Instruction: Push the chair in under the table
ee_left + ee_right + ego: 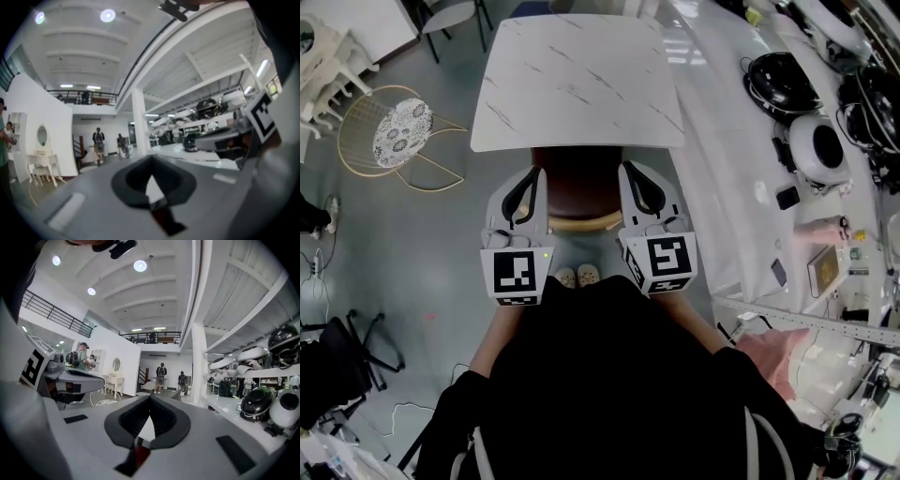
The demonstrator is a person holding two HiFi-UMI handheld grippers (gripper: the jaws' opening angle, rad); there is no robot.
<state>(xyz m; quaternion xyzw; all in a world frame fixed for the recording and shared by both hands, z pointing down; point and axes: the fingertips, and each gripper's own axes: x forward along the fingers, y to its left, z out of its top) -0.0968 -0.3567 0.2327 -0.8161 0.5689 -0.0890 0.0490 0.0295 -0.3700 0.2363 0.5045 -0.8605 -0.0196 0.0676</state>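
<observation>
Chair (579, 183), seat mostly beneath desk (581, 84); your left gripper (532, 180) and right gripper (630, 178) flank its backrest (581, 223), jaws pressed together, empty, apparently for pushing.

Grey left gripper (532, 174) and right gripper (630, 171) carry black-and-white marker cubes (517, 275); black top (609, 375).

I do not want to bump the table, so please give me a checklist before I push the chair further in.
1. Chair lined up with table: ok, centred at its near edge.
2. Chair fully under: not ok, backrest is outside.
3. Left gripper tongs: ok, shut, empty.
4. Right gripper tongs: ok, shut, empty.
5. Grippers touching the backrest: cannot tell.
6. Space under the table: cannot tell, the top hides it.
</observation>
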